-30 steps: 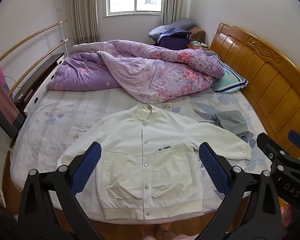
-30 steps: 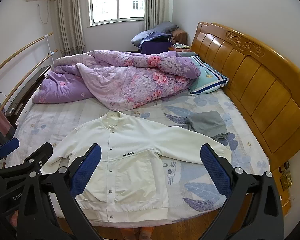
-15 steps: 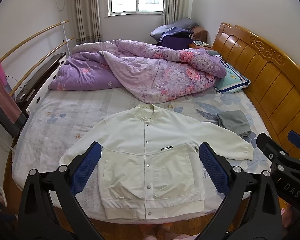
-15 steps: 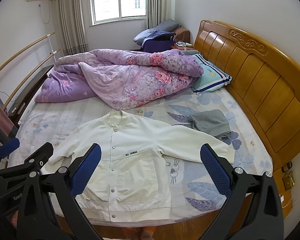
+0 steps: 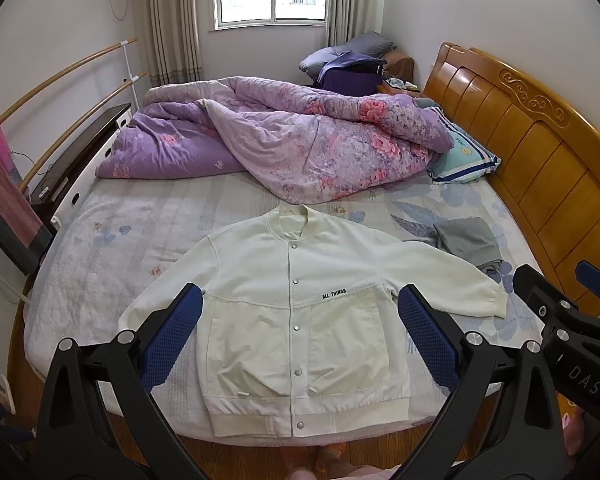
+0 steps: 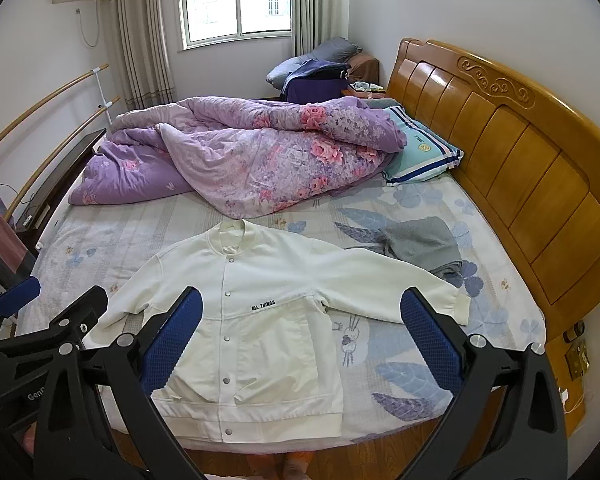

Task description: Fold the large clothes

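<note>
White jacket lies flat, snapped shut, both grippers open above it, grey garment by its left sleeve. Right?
Not quite: the grey garment lies by the right sleeve, near the headboard, as the right wrist view shows. The jacket does lie flat and snapped shut, with the left gripper and right gripper open.

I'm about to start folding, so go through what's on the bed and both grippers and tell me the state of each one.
white jacket: laid flat, face up, snapped shut, sleeves spread, unfolded
grey garment: folded, beside the jacket's sleeve
purple quilt: bunched up behind the jacket
pillow: partly under the quilt
left gripper: open, empty, above the jacket
right gripper: open, empty
</note>
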Demonstrator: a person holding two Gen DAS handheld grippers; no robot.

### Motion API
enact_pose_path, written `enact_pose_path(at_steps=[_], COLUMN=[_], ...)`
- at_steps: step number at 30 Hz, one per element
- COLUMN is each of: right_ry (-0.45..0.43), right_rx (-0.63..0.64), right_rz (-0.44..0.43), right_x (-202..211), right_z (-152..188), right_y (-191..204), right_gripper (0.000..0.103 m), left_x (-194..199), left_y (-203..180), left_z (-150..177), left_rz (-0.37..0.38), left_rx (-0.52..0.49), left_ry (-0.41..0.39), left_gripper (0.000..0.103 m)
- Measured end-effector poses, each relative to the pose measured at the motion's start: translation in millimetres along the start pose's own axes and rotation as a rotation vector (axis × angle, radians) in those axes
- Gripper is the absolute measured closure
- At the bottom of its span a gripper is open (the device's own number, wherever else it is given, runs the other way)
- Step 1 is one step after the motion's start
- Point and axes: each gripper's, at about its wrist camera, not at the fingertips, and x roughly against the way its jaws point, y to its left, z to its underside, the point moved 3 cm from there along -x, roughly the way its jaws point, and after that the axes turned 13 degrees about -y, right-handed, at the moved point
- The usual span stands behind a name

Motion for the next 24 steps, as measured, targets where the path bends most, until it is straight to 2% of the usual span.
enact_pose_path(at_steps=[24], right_ry=[0.004], right_rx=[-0.001], right_rz=[0.001], right_x=[-1.4], right_z=[-1.9], right_y=[0.3], right_gripper=[0.007], left_x=[-0.2], left_y=[-0.5], left_z=[-3.0], left_rz=[-0.001], left_rx=[0.001], left_ry=[0.004], left_gripper=[0.005])
